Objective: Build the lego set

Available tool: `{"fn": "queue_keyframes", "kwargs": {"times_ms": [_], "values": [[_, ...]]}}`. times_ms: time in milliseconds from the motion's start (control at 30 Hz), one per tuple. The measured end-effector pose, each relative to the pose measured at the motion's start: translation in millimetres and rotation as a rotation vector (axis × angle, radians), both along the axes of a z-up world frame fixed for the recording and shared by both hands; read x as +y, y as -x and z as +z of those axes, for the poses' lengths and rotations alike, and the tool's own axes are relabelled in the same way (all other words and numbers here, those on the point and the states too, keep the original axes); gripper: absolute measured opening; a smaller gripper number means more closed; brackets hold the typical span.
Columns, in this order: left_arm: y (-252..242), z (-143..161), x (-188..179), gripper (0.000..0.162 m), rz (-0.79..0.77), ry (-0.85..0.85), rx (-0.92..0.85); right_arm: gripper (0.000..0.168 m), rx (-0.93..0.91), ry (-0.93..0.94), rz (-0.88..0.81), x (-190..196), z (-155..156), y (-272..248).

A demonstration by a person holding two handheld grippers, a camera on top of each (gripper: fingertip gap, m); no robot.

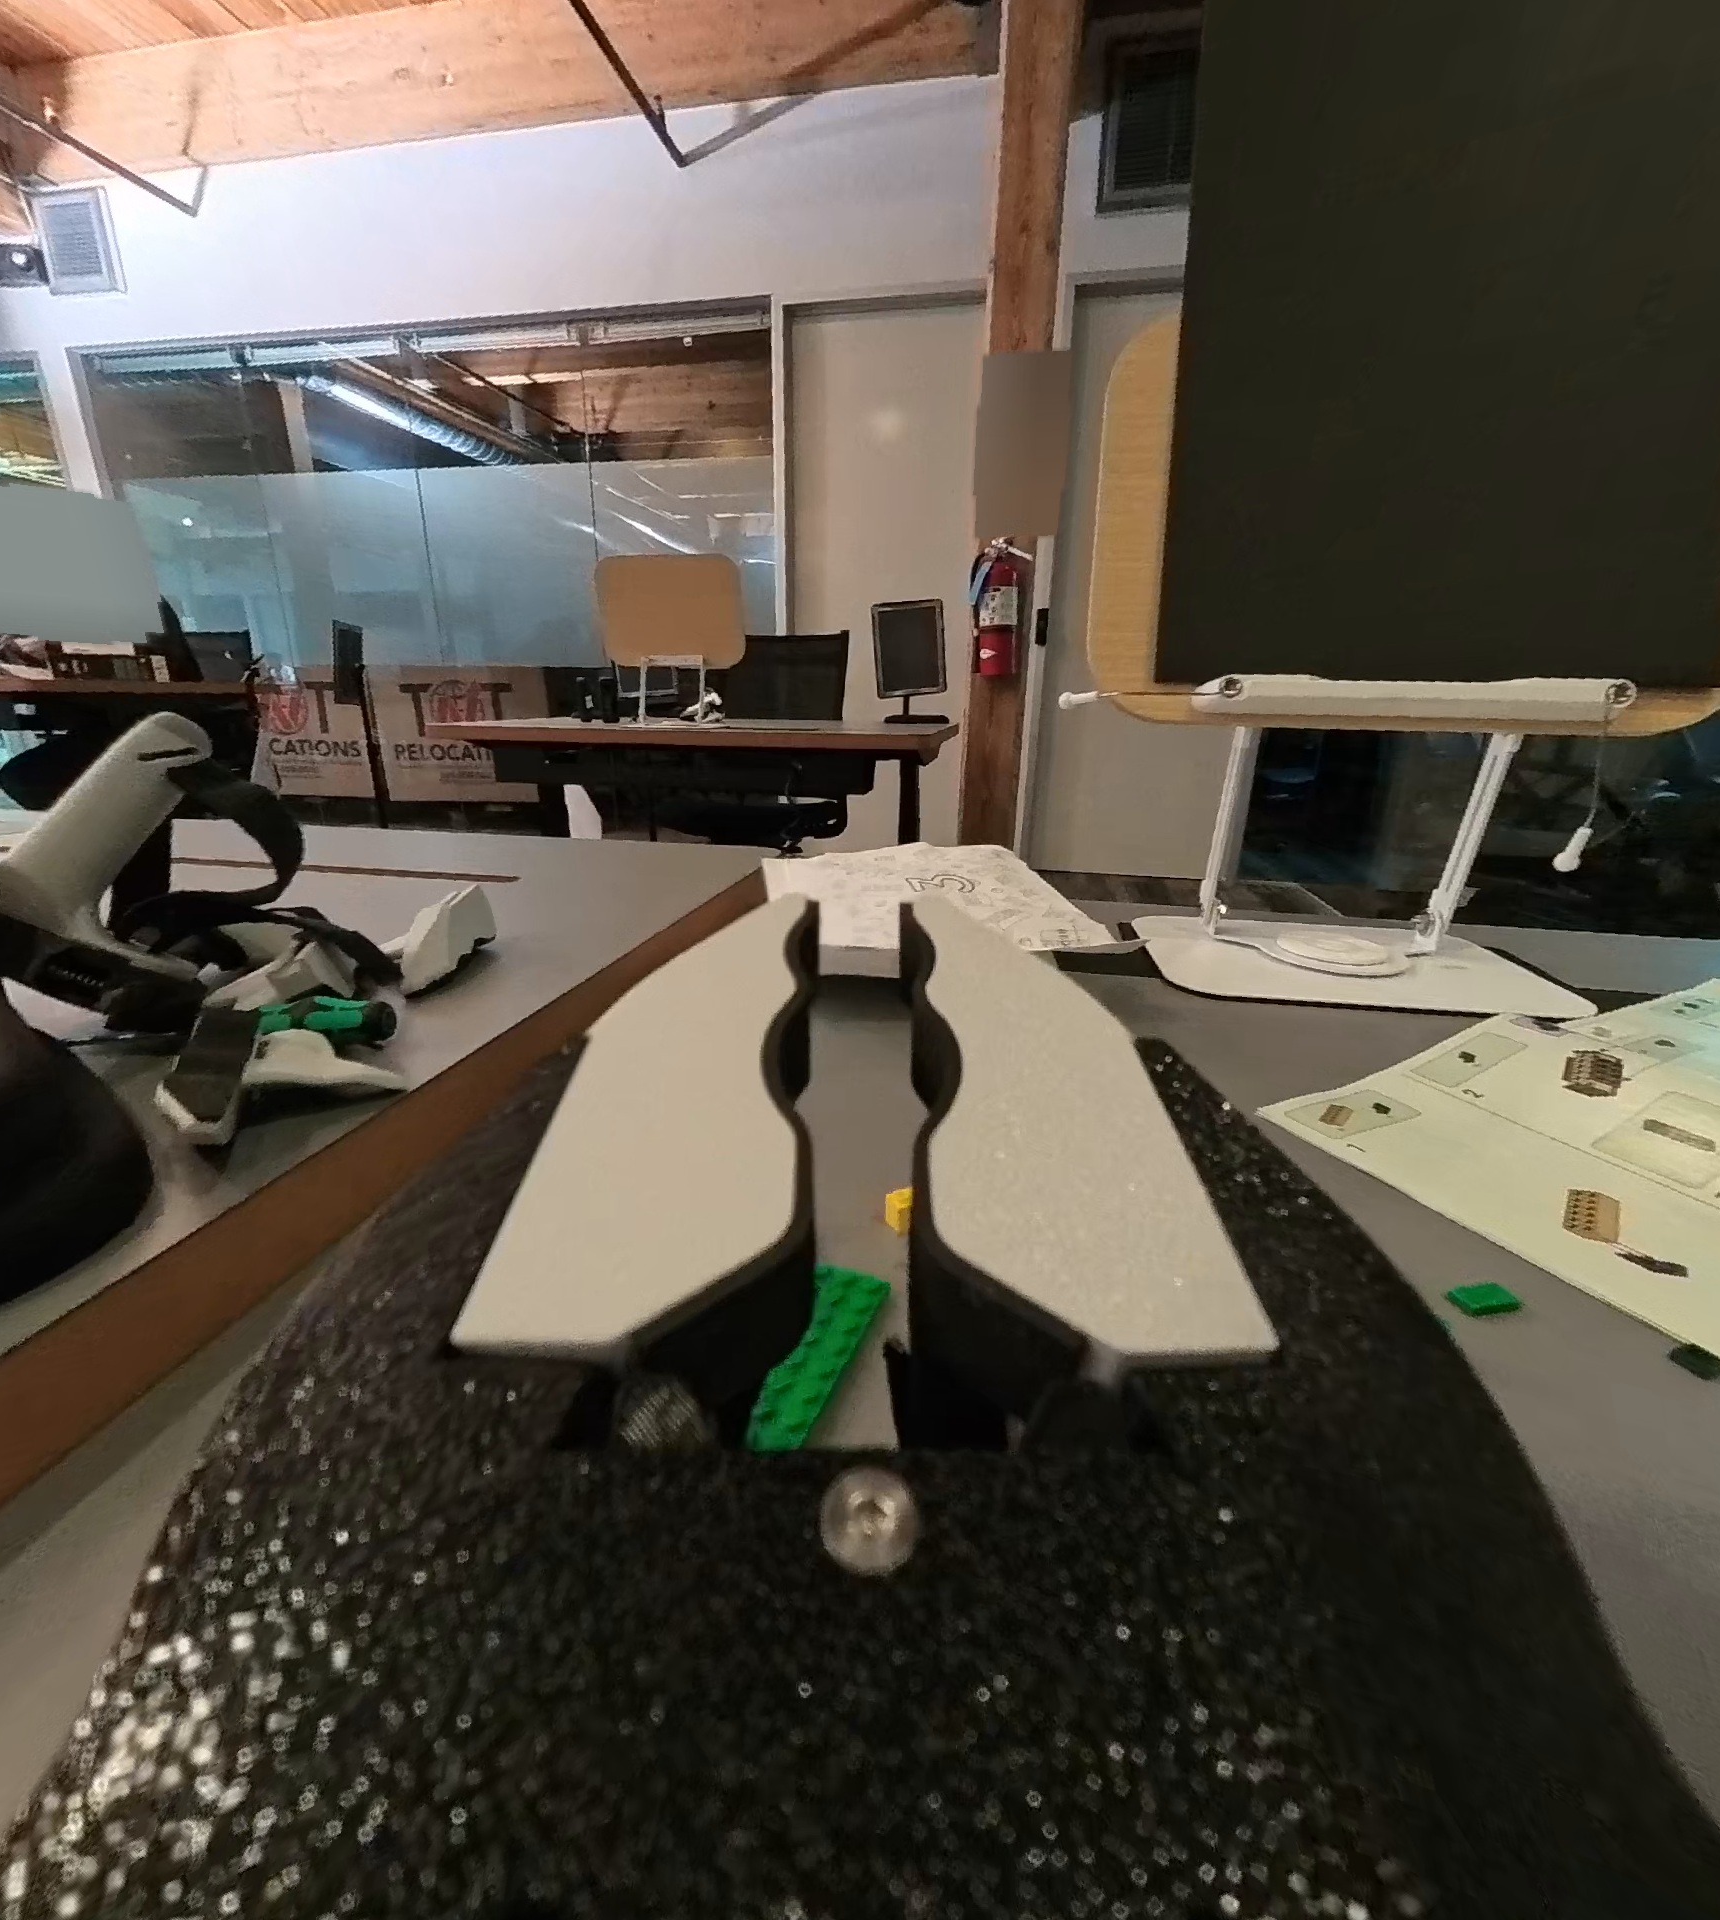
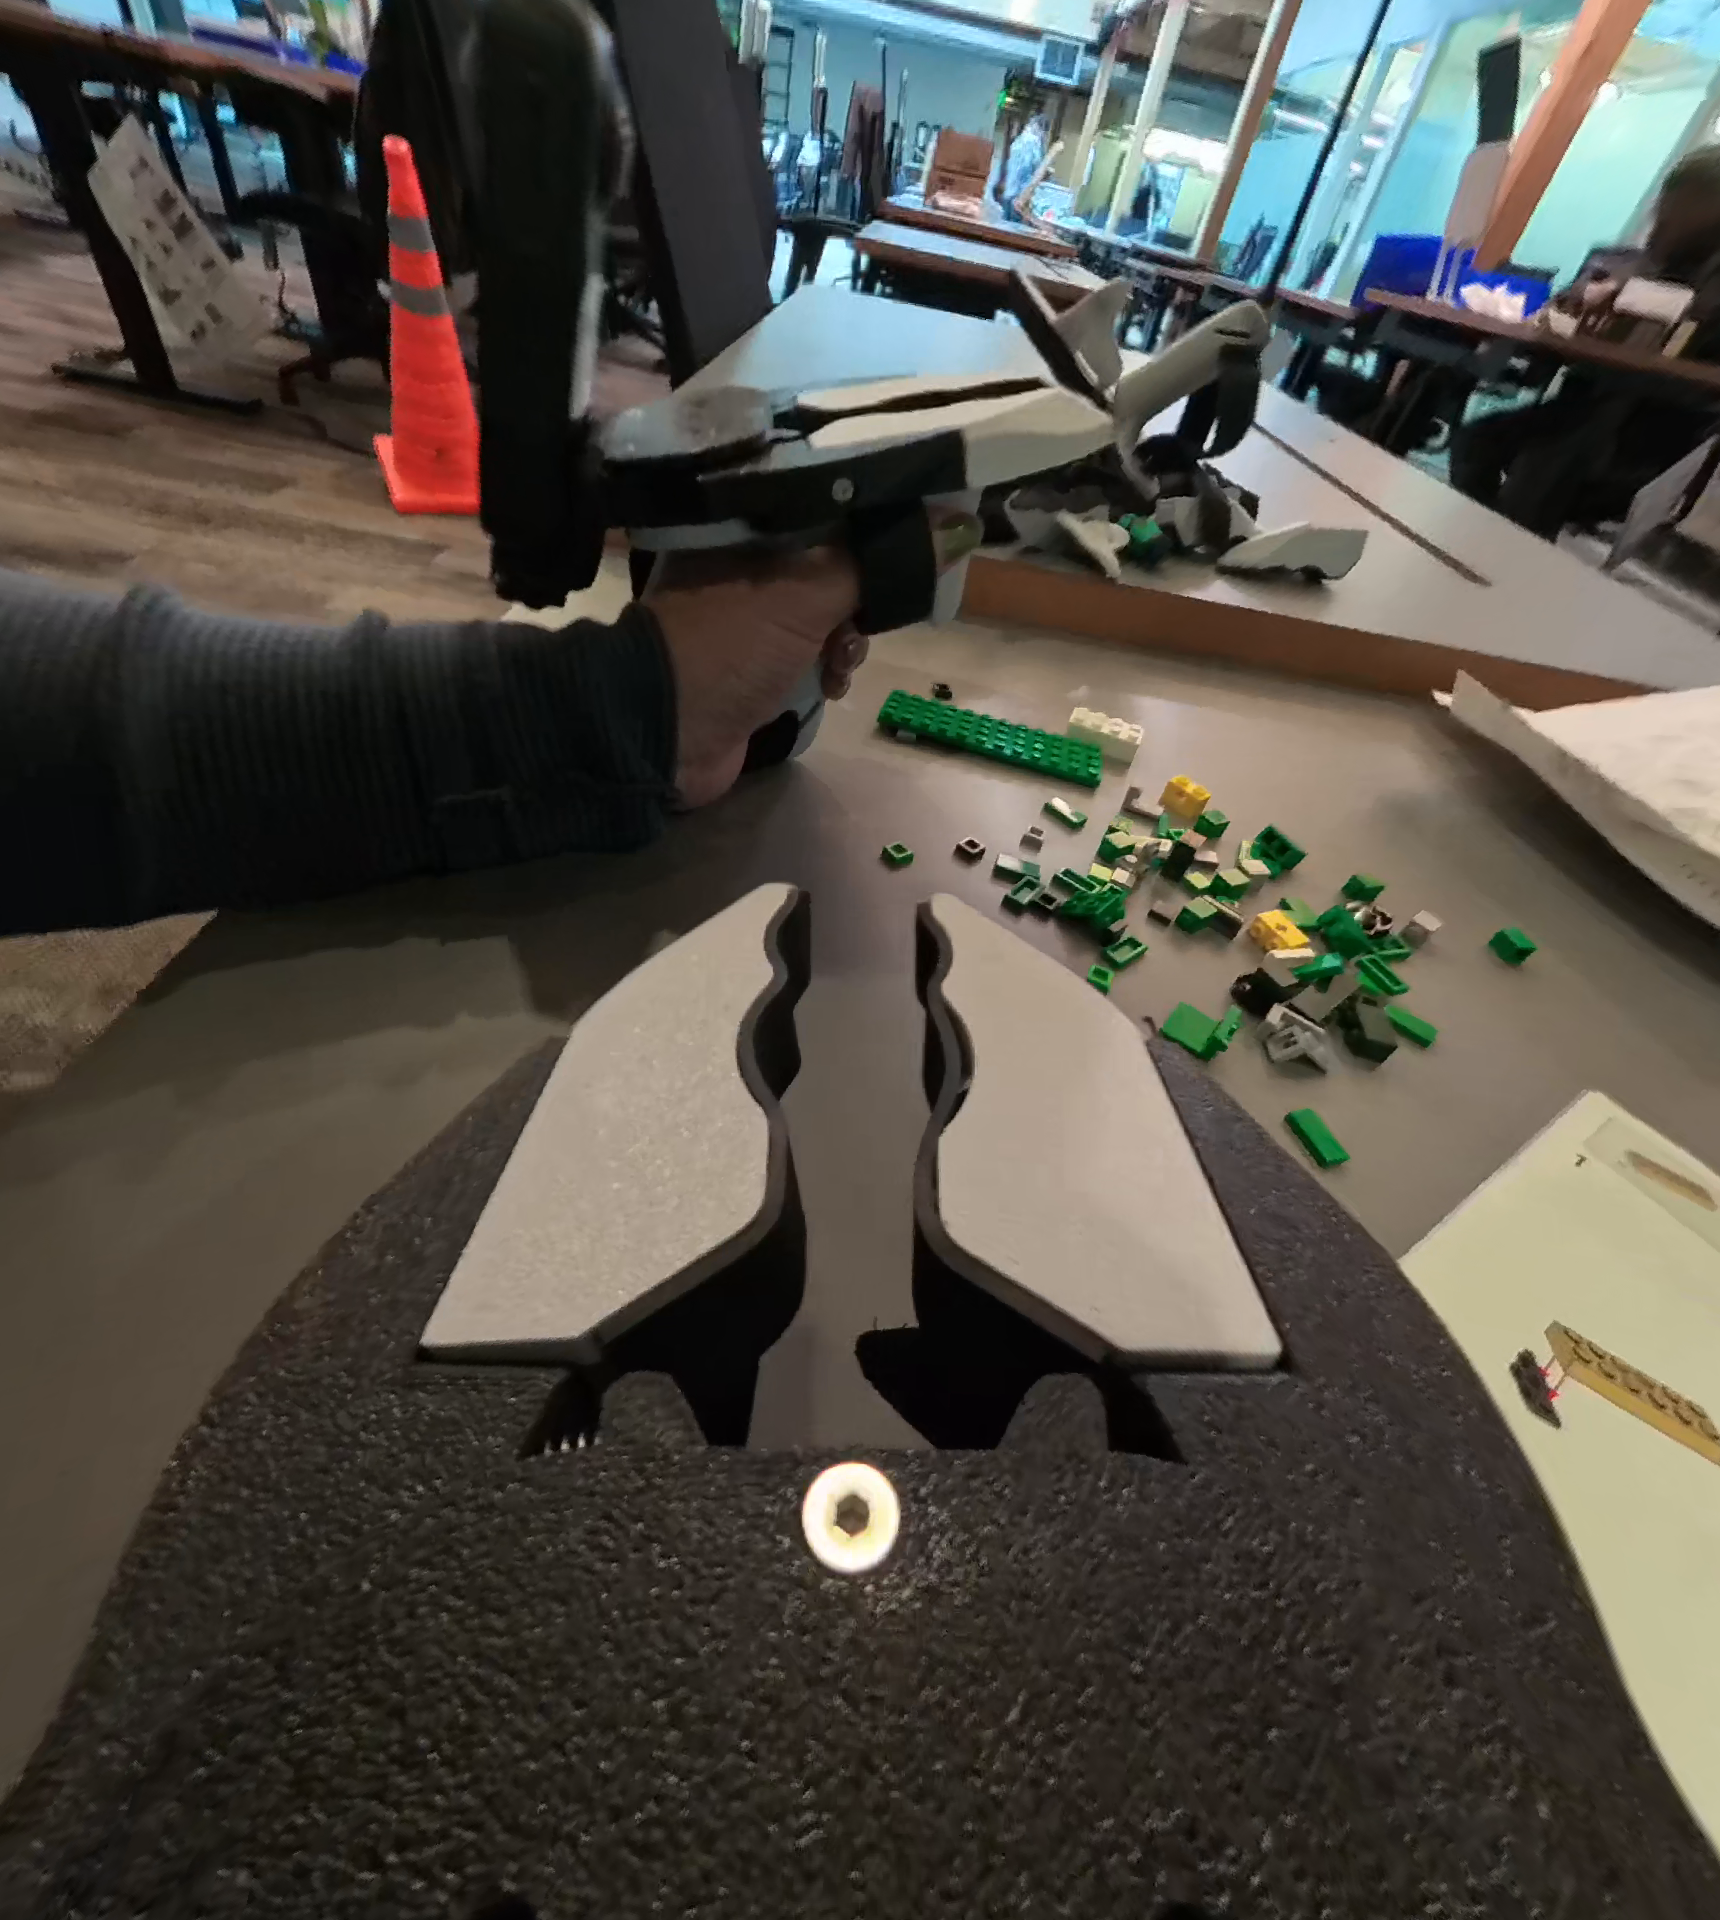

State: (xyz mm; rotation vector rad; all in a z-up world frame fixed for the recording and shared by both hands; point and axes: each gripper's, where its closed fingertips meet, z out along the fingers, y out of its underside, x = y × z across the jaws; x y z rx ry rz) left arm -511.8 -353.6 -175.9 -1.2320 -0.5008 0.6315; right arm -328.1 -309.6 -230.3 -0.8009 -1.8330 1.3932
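A long green studded plate (image 2: 991,736) lies on the grey table with a white brick (image 2: 1107,729) touching its far end. A loose pile of small green, grey and yellow pieces (image 2: 1240,925) lies to its right. My left gripper (image 1: 858,914) is open and empty, held above the green plate (image 1: 814,1351), with a yellow piece (image 1: 897,1210) showing between its fingers. It also shows in the right wrist view (image 2: 1064,400), held by a hand. My right gripper (image 2: 858,914) is open and empty above bare table, left of the pile.
An instruction sheet (image 1: 1604,1132) lies at the right, also in the right wrist view (image 2: 1666,1382). A white paper bag (image 2: 1666,800) and a tablet stand (image 1: 1438,520) are at the back. Spare gripper parts (image 1: 243,987) lie on the neighbouring table. An orange cone (image 2: 425,343) stands on the floor. Tip to tip, the grippers are about 20 cm apart.
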Motion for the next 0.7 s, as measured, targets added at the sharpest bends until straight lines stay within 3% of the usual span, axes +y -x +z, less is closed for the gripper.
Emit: {"fn": "queue_keyframes", "kwargs": {"times_ms": [167,400,700], "values": [[6,-2,-9,0.019,0.054,0.012,-0.029,0.024,-0.065,0.081,-0.004,9,13,7],[46,2,11,0.022,0.104,0.099,0.0,0.023,-0.085,-0.161,-0.111,61,26,42],[62,3,8,0.02,0.098,0.148,0.099,0.021,-0.28,-0.422,-0.095,108,-21,100]]}}
